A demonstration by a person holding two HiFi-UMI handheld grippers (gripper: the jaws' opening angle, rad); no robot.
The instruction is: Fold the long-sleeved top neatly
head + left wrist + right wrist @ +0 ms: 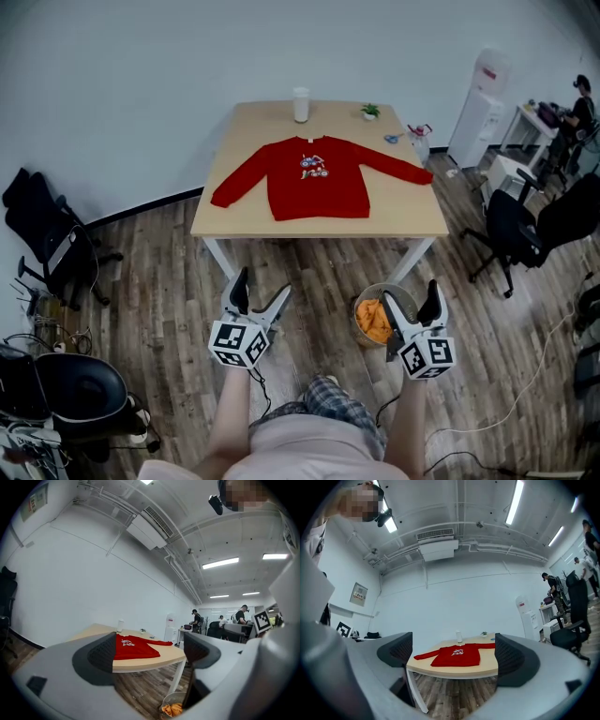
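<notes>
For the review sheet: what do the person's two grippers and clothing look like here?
Left gripper and right gripper: pale grey bodies, black ribbed pads, each with a cube of black-and-white square markers and a thin dark cable. No sleeves on the forearms; pale pink top, checked bottoms.

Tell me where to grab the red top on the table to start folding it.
Probably the cuffs: left gripper on the left-hand cuff, right gripper on the right-hand cuff, reaching in over the near table edge. The red top lies flat, print up, sleeves spread wide, hem toward you.
</notes>
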